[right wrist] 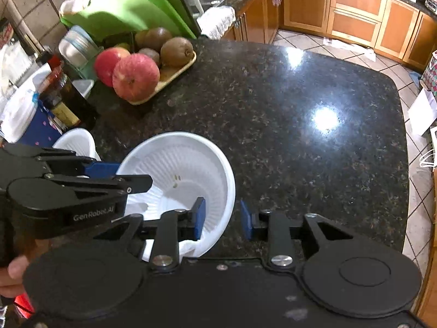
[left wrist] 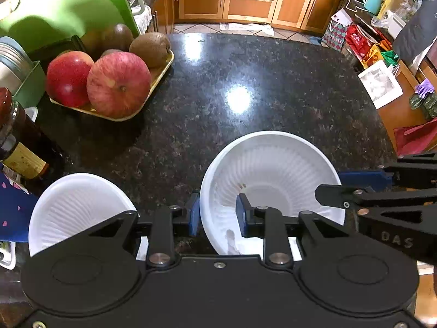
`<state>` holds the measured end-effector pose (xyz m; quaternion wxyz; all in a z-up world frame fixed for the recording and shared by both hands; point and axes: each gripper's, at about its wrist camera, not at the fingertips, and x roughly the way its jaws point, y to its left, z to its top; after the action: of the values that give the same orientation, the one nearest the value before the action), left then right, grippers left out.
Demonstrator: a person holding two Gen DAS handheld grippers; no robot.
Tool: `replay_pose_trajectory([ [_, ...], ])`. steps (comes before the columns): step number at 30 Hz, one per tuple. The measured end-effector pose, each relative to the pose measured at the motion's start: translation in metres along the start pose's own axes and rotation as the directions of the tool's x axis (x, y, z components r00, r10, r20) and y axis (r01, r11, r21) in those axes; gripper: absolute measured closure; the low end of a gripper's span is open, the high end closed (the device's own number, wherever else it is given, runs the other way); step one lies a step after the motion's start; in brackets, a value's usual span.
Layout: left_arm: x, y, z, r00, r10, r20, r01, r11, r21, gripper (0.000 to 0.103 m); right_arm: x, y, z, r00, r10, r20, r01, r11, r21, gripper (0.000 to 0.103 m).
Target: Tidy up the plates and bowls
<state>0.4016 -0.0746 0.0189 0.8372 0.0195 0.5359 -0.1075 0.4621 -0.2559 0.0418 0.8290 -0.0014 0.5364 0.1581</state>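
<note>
Bowl [left wrist: 269, 180] rim straddled, seemingly ungripped, by both hand-held grippers.

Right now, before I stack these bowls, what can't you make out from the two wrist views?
- Second white ribbed plastic bowl: its lower part is hidden by the left tool body; in the right wrist view, by the left tool's arm.
- Near rim of the centre white ribbed bowl: covered by both tool bodies, right tool included.
- Dark bottle: label cut off by the frame edge.
</note>
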Motion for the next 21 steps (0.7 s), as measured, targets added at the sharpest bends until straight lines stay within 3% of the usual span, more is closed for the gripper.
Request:
replay_pose_trajectory([
  [4,0.002,-0.001,-0.003,1.000,0.025,0.007,-0.025,1.000,0.008,0.087,0.010,0.004,-0.005,0.999,-0.031,-0.009,0.031,0.999,-0.010,0.087],
  [21,-0.023,-0.011,-0.011,0.999,-0.008,0.053,0.006,0.999,0.042,0.087,-0.020,0.003,-0.022,0.996,-0.046,0.071,0.045,0.999,0.011,0.087],
])
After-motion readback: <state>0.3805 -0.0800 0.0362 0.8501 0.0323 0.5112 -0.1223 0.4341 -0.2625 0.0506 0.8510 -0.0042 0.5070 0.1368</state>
